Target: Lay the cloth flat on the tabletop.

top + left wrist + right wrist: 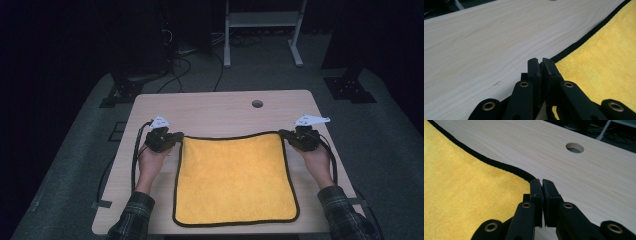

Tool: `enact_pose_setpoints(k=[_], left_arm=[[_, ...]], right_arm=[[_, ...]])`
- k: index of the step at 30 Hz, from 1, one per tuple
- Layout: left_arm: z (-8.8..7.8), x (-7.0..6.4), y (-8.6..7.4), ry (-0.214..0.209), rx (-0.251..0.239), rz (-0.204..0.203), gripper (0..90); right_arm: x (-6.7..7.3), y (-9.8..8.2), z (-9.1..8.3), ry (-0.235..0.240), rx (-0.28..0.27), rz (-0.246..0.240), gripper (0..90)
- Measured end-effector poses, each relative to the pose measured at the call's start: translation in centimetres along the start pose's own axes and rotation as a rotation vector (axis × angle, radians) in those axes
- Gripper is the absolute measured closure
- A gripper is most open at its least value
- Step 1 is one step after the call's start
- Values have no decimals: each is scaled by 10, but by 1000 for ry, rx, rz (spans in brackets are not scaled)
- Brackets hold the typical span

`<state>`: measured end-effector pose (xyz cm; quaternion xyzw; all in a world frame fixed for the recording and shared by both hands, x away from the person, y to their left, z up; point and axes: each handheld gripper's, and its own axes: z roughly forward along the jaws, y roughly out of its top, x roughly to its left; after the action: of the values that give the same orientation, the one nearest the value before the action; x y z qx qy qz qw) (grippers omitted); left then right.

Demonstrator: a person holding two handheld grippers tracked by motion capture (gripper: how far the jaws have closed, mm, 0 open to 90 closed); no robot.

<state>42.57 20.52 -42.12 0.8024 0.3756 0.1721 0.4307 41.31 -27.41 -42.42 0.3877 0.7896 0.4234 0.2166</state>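
Pinching the yellow cloth (235,180) by its two far corners, the left gripper (176,138) and right gripper (286,134) were clamped shut on it; it lay flat on the desk (215,107) (spreading looked nearly finished, release remaining).

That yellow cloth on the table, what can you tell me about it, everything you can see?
The yellow cloth is a roughly square towel of fuzzy, microfibre-looking fabric with a narrow black binding all round. It lies spread flat and open on the pale wooden table, its near edge close to the table's near edge. Its far edge sags inward between the two far corners. The left claw is shut on the far left corner and the right claw on the far right one. Nothing else touches it.
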Motion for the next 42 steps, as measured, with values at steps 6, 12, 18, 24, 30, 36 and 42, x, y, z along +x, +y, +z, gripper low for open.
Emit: enact_pose_setpoints(k=[6,12,18,24,30,36,42], left_arm=[[14,5,-2,19,5,-14,853],[28,6,1,35,19,3,853],[38,5,-2,56,44,24,850],[40,7,-4,67,57,24,827],[34,8,-3,101,48,16,661],[22,6,-4,76,41,6,392],[10,1,-10,43,53,-20,252]], right_arm=[[-6,-6,12,-22,30,19,867],[-12,-10,13,-40,47,29,867],[-13,-14,18,-48,65,21,866],[-15,-17,29,-60,81,30,865],[-17,-18,31,-95,64,41,667],[-24,-19,21,-98,34,107,410],[-27,-25,6,-92,45,139,126]])
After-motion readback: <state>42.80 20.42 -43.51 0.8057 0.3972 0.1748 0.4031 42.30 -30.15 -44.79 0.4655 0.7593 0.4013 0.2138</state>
